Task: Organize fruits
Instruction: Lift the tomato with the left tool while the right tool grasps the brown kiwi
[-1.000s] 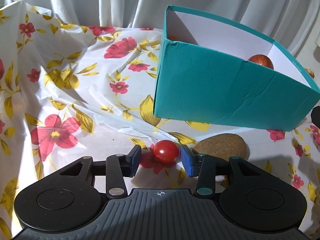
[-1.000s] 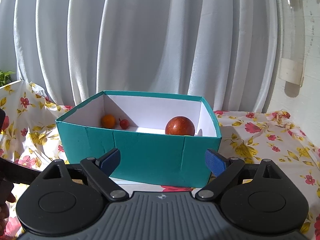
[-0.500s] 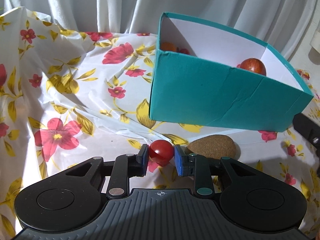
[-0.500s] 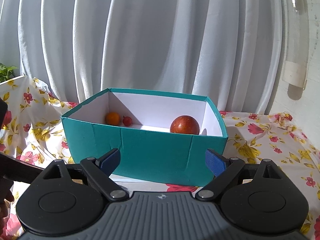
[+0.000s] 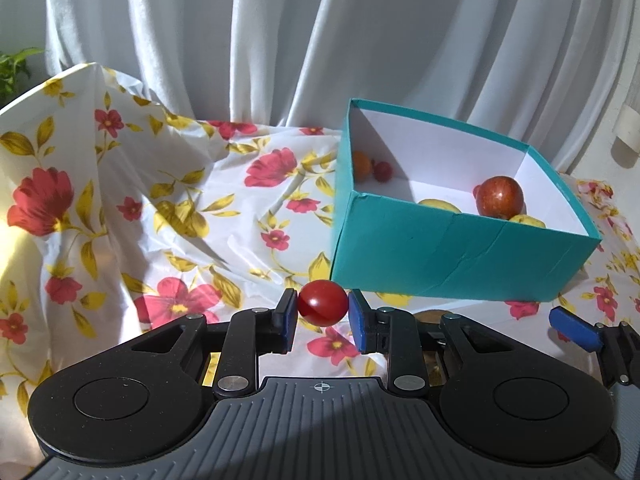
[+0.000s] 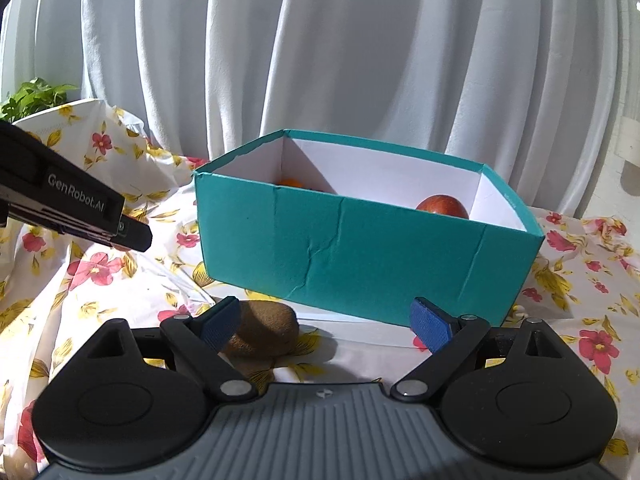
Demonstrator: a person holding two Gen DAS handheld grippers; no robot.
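My left gripper (image 5: 323,318) is shut on a small red tomato (image 5: 323,308) and holds it above the floral cloth, in front of the teal box's left corner. The teal box (image 5: 448,256) holds a red apple (image 5: 499,197), an orange fruit (image 5: 361,163), a small red fruit (image 5: 383,171) and yellow fruit (image 5: 438,205). My right gripper (image 6: 326,326) is open and low in front of the box (image 6: 360,256). A brown kiwi (image 6: 264,330) lies on the cloth just behind its left finger.
A floral cloth (image 5: 160,216) covers the table and rises in folds at the left. White curtains (image 6: 320,60) hang behind. The left gripper's body (image 6: 68,208) shows at the left of the right wrist view. A green plant (image 6: 36,94) stands far left.
My left gripper closed on the tomato and lifted it off the cloth. My right gripper dropped lower and nearer the kiwi, still open.
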